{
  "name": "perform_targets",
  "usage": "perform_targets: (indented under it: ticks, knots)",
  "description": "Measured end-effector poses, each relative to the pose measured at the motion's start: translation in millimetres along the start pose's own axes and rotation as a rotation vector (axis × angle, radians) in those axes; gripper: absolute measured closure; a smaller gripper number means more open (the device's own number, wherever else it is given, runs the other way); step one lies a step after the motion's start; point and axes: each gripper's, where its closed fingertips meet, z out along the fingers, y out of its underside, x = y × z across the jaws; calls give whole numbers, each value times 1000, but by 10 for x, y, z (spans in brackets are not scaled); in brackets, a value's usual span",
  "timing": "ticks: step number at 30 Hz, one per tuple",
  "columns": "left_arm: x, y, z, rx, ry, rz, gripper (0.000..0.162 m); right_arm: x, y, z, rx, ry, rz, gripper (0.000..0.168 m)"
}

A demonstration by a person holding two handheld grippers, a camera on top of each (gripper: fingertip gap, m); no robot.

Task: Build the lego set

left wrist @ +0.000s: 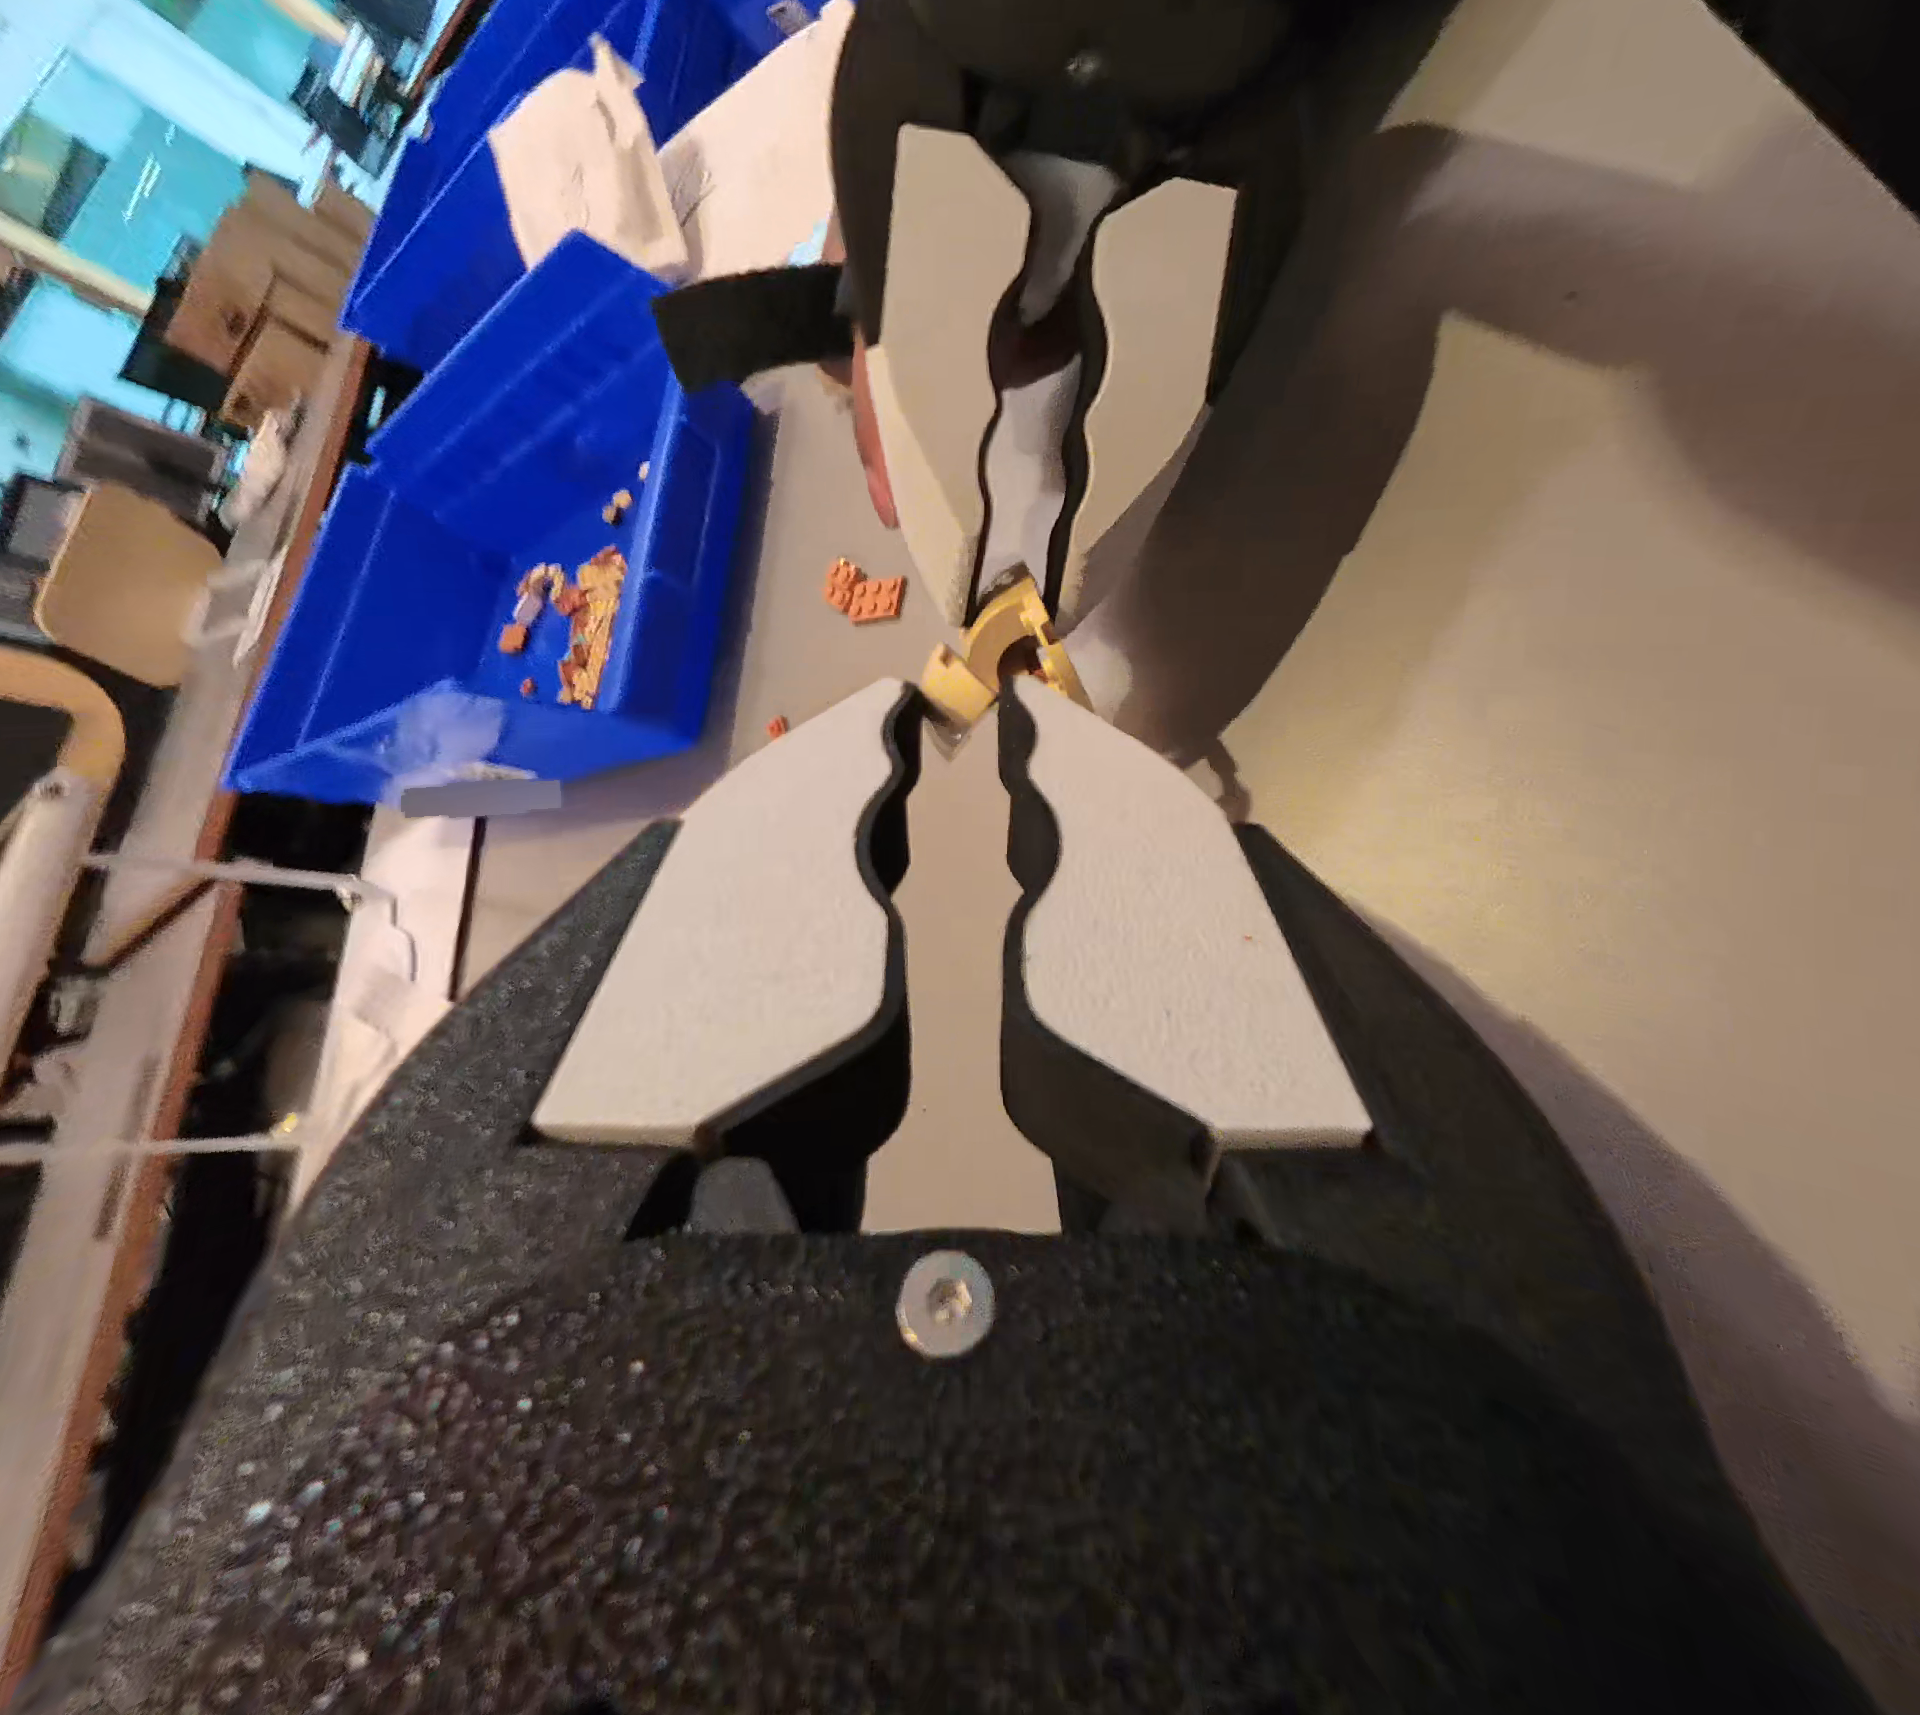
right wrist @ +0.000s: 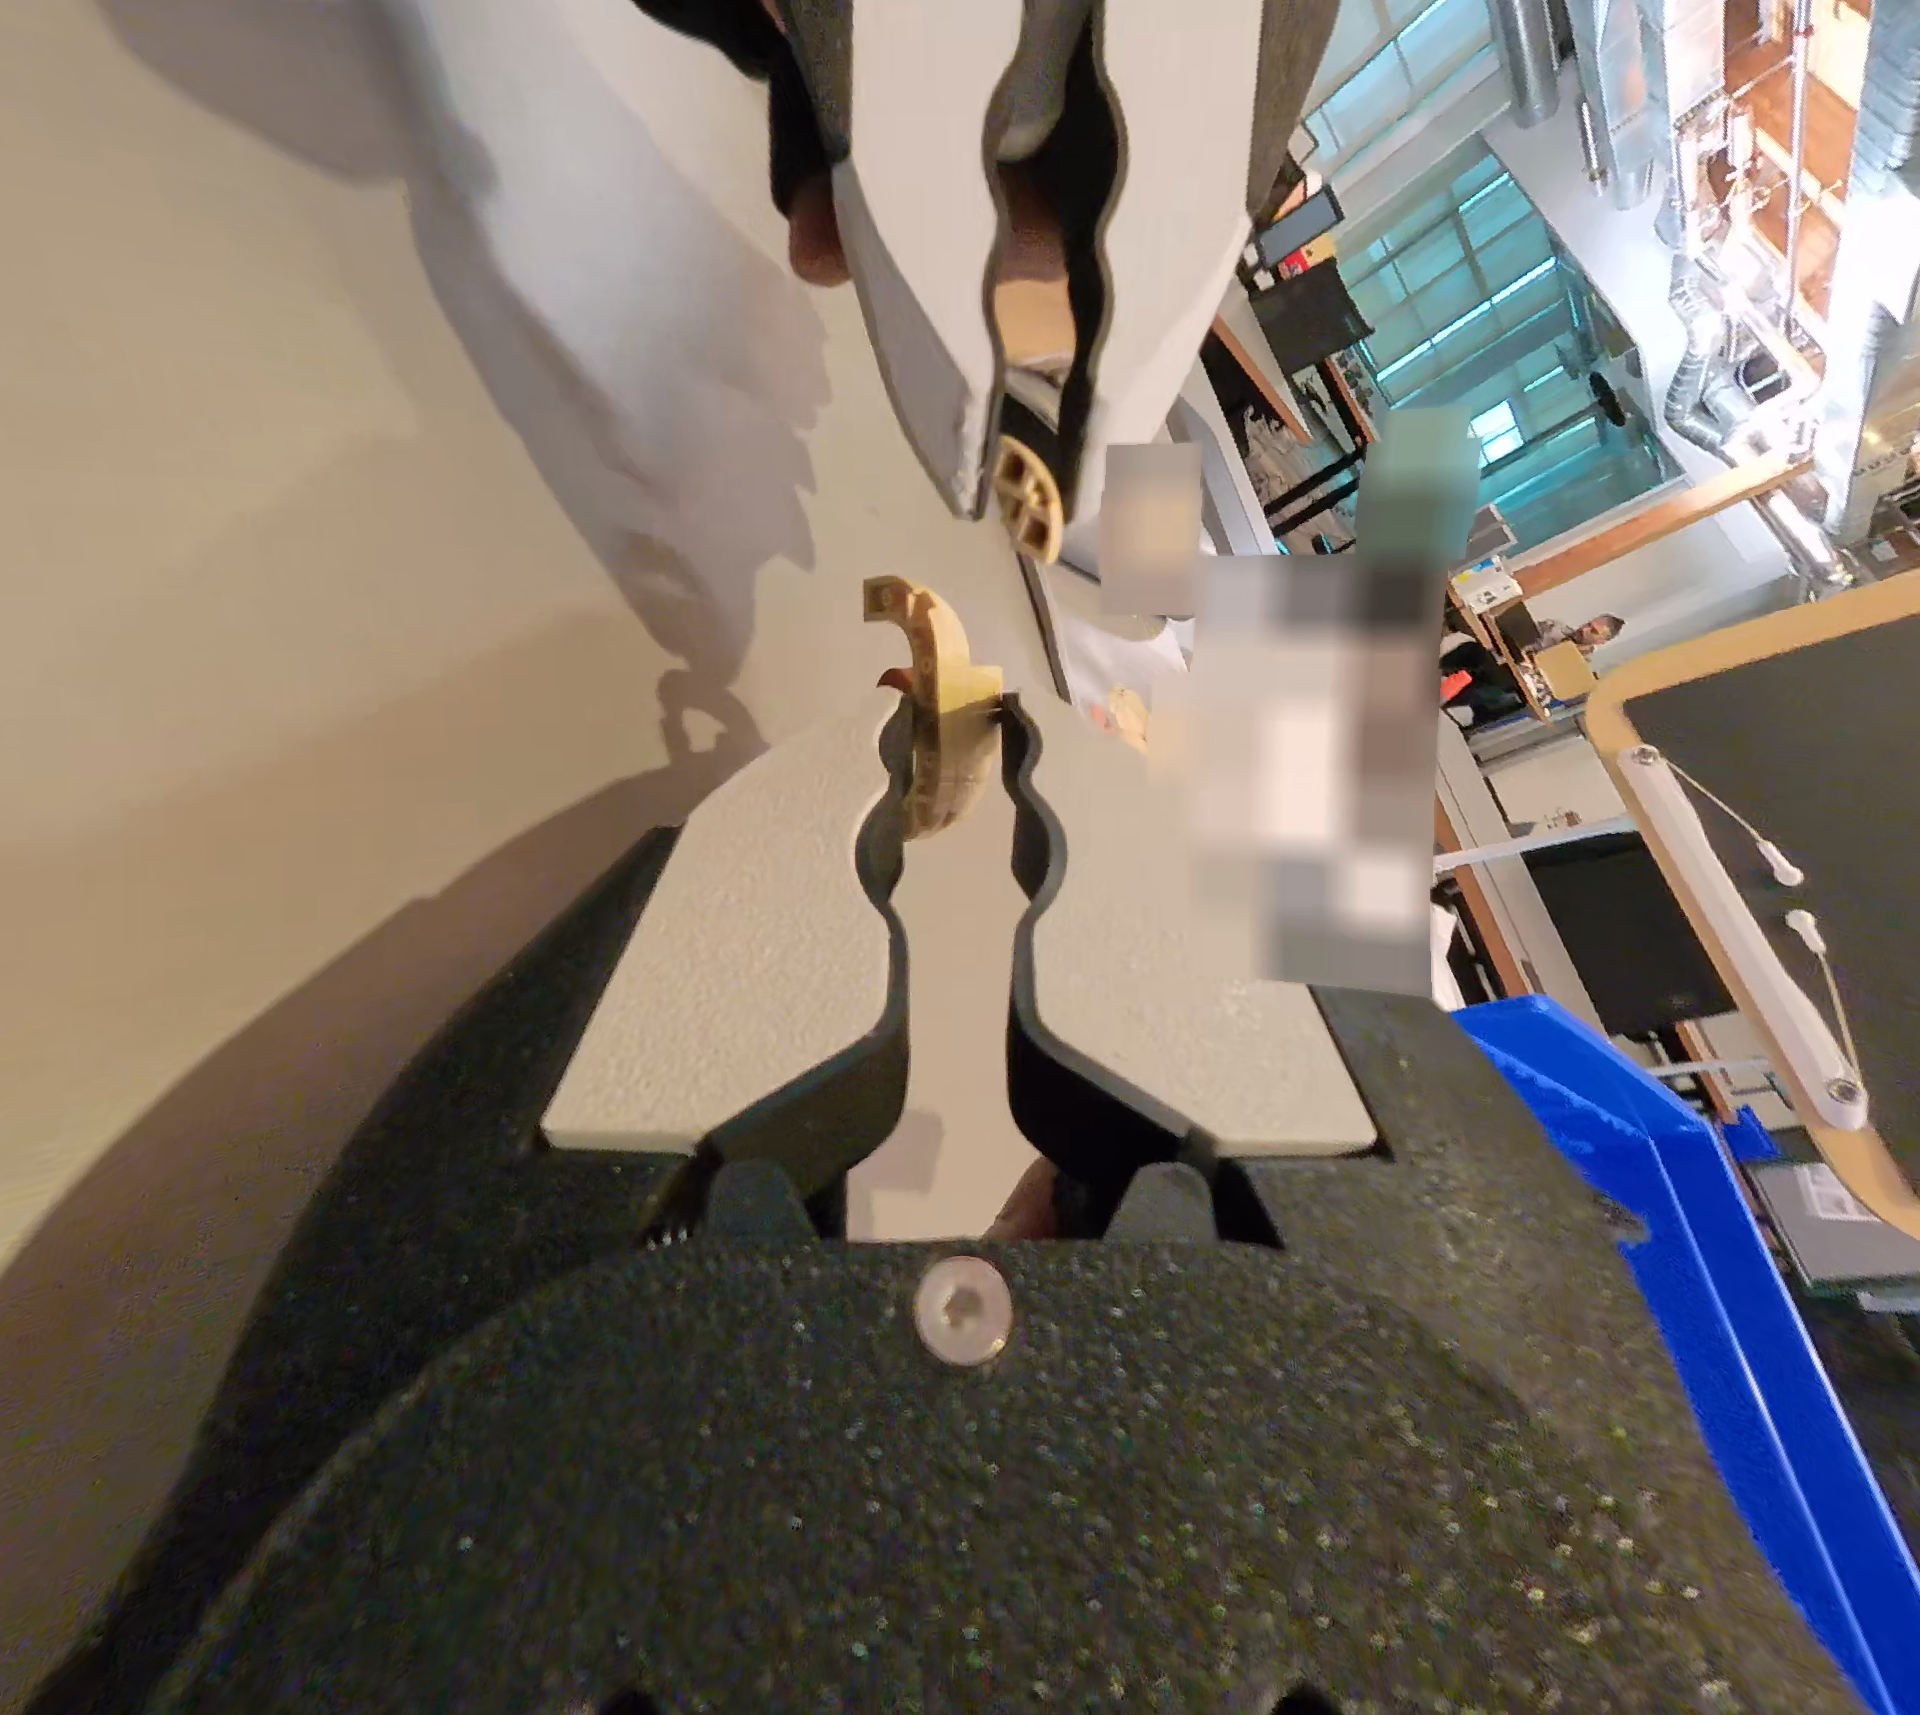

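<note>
Between the 2 tools, lifted clear of the pale table [left wrist: 1558, 626], sit 2 tan lego parts. The right gripper [right wrist: 951, 709] pinches a tan arch piece [right wrist: 940, 709] at its fingertips, jaws nearly together with only the brick's thickness between them; the free curved end of the arch pokes out toward the other tool. Facing it tip to tip, the left gripper [left wrist: 961, 699] clamps a small tan round piece [right wrist: 1029, 512] in the same near-closed way; the right wrist view shows its cross-shaped underside.

In the left wrist view the 2 parts look pressed together or just touching at the meeting point [left wrist: 997, 647]; in the right wrist view a gap shows, so I cannot tell whether they are joined. Holding each part at the very tips probably leaves the mating faces free.

Farther out, orange plates [left wrist: 864, 593] lie on the table beside a blue bin [left wrist: 436, 626] holding loose small bricks [left wrist: 582, 616].
</note>
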Motion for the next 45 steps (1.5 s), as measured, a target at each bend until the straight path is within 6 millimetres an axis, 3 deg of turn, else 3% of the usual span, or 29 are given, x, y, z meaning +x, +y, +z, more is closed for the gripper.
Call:
perform_targets:
  ticks: [8,23,34,45]
  knots:
    - [83,-41,19,-21,134,147,148,-12,-104,-25,68,5,-5,153]
    - [173,-58,24,-72,313,251,148,-29,-226,-64,143,18,-31,155]
    - [31,-232,-86,6,293,209,147,70,-343,-127,219,82,-12,156]
    - [-1,-480,-157,37,387,187,146,161,-563,-259,335,178,-20,156]
